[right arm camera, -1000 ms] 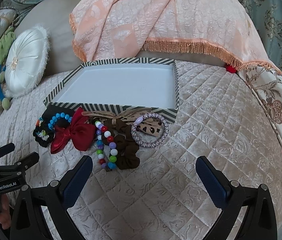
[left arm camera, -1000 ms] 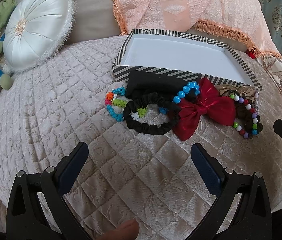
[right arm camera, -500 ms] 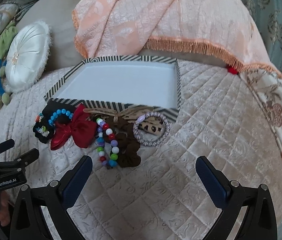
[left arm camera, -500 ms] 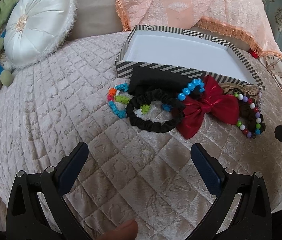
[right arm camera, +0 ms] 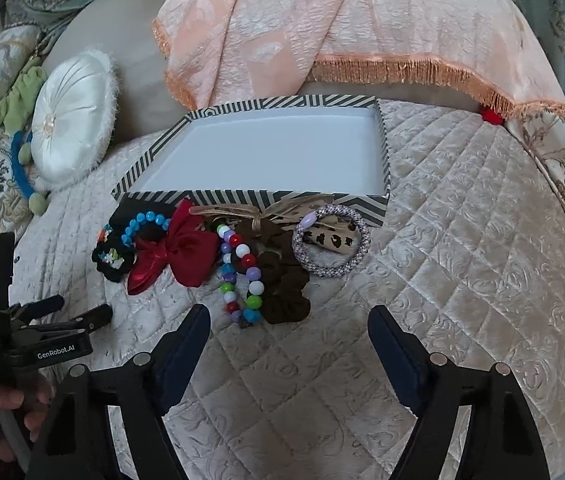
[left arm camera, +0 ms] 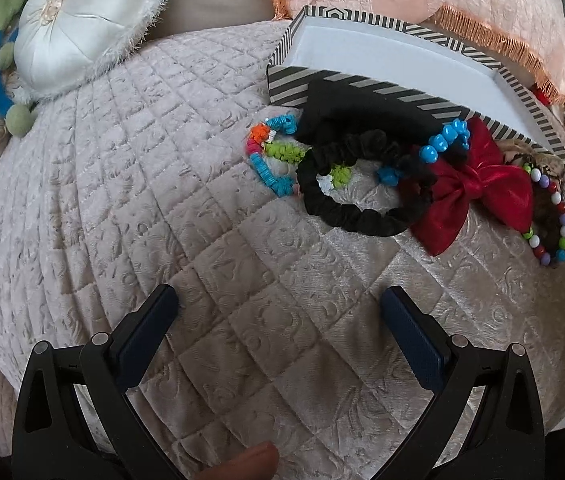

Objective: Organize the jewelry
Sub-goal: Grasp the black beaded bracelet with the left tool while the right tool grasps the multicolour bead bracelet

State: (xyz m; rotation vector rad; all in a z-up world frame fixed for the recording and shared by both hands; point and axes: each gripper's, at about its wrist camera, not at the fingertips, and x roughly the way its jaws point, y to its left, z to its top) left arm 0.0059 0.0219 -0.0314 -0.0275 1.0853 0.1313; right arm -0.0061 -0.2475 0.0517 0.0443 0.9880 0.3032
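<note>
A striped box [left arm camera: 410, 92] [right arm camera: 266, 197] with a bare white floor stands on the quilted cushion. In front of it lie a black scrunchie [left arm camera: 362, 184], a colourful spiral bracelet [left arm camera: 270, 152], a blue bead bracelet [left arm camera: 442, 144], a red bow [left arm camera: 478, 188] [right arm camera: 174, 252], a multicoloured bead bracelet [right arm camera: 238, 272], a brown scrunchie [right arm camera: 286, 284] and a silver-purple ring band [right arm camera: 332, 240]. My left gripper [left arm camera: 278, 312] is open and empty, short of the black scrunchie; it also shows in the right wrist view [right arm camera: 78, 312]. My right gripper [right arm camera: 288, 332] is open and empty, just short of the brown scrunchie.
A round white satin cushion [left arm camera: 82, 20] [right arm camera: 70, 136] lies at the back left with a blue hoop and green plush beside it. A peach fringed cloth [right arm camera: 342, 20] drapes behind the box. The quilted cushion [right arm camera: 462, 260] drops away at its right edge.
Both grippers have moved forward toward the jewelry. The right gripper's fingers have narrowed somewhat. The jewelry has not moved.
</note>
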